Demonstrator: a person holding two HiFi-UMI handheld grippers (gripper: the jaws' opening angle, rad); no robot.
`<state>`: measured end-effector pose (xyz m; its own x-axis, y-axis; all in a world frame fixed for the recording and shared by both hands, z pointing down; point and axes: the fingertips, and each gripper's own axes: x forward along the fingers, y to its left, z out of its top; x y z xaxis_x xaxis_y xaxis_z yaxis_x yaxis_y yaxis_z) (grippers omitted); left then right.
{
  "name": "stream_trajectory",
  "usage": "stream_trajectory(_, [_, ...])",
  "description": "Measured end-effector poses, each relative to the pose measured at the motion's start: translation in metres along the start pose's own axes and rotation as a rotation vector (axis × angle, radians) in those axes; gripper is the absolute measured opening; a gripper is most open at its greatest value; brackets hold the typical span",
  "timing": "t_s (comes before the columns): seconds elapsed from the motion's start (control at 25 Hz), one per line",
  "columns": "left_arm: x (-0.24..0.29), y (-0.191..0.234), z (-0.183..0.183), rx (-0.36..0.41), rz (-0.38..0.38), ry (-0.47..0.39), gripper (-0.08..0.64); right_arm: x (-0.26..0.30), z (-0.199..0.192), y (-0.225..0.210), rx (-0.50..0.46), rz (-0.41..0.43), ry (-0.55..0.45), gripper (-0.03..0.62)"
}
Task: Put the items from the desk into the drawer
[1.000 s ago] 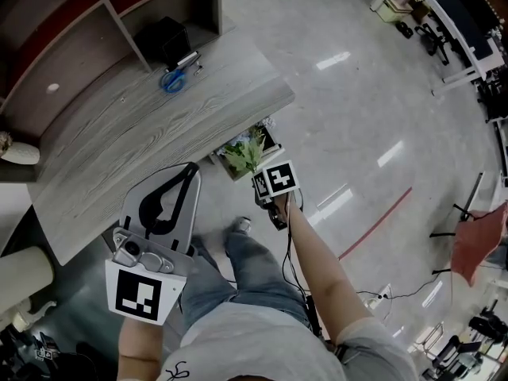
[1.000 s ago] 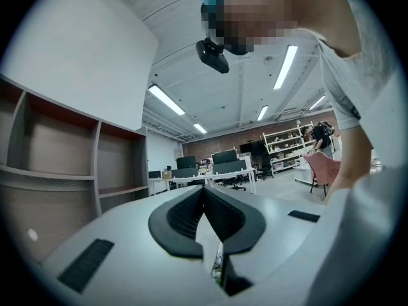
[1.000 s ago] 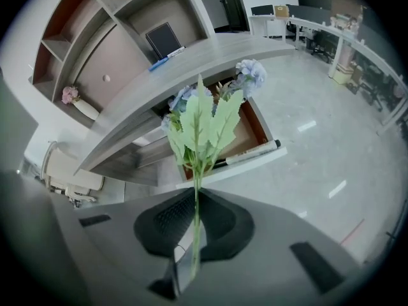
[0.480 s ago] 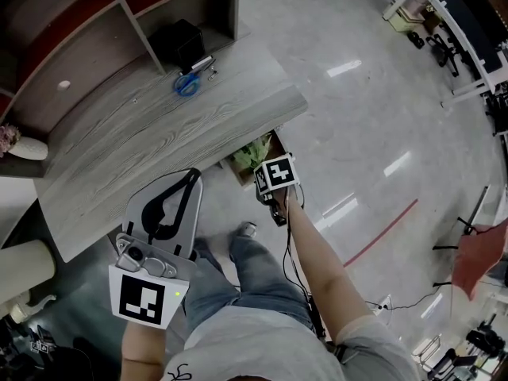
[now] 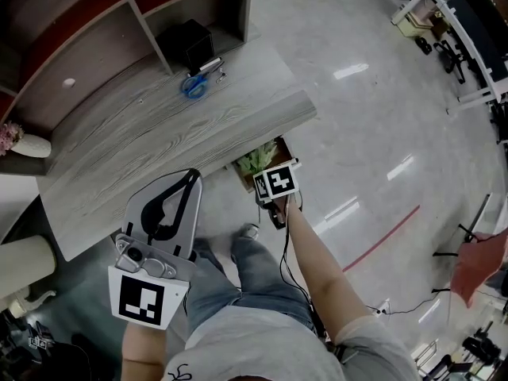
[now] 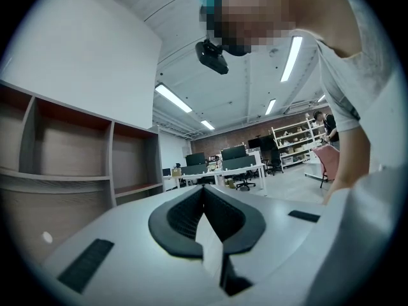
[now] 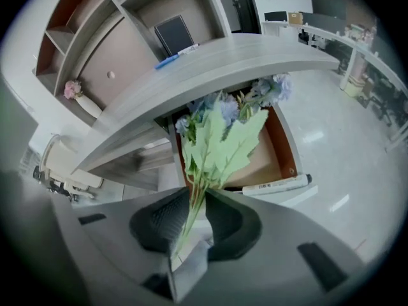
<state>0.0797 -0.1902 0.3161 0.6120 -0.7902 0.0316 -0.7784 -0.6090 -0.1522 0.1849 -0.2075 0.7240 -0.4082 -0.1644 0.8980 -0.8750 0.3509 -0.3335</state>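
My right gripper is shut on the stems of a bunch of artificial flowers with green leaves and pale blue blooms. The bunch hangs over the open wooden drawer under the grey desk. A white marker lies at the drawer's front. In the head view the right gripper sits just off the desk's near edge, with the flowers partly under it. A small blue item and a pen lie on the desk. My left gripper is shut and empty, its jaws pointing up.
Shelves stand behind the desk, with a black box in one bay. A white vase with pink flowers stands at the desk's left end. The person's legs and a shoe are below. Glossy floor spreads to the right.
The head view has shifted, so the desk sits lower and further right. The right gripper still holds the flowers, now tucked closer under the desk edge. The left gripper has hardly moved.
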Motion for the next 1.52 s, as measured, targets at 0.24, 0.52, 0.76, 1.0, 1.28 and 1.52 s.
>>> stream_trajectory(0.24, [0.006,-0.004,0.001,-0.005,-0.026,-0.008,0.01,-0.01,0.006,0.005,0.039,0.04,-0.064,0.092])
stream_trajectory(0.52, [0.007,-0.008,0.005,-0.009,-0.046,-0.022,0.009,-0.028,0.005,0.006,0.083,0.063,-0.131,0.091])
stream_trajectory(0.76, [0.004,-0.016,0.012,-0.004,-0.061,-0.038,0.01,-0.047,0.01,0.011,0.074,0.068,-0.202,0.075])
stream_trajectory(1.0, [-0.003,-0.025,0.023,-0.004,-0.066,-0.06,0.009,-0.085,0.024,0.03,0.014,0.095,-0.31,0.008])
stream_trajectory(1.28, [-0.012,-0.04,0.039,0.014,-0.091,-0.094,0.01,-0.143,0.049,0.065,-0.095,0.143,-0.477,0.008])
stream_trajectory(1.52, [-0.024,-0.047,0.055,0.017,-0.101,-0.103,0.01,-0.204,0.068,0.115,-0.199,0.201,-0.627,0.006])
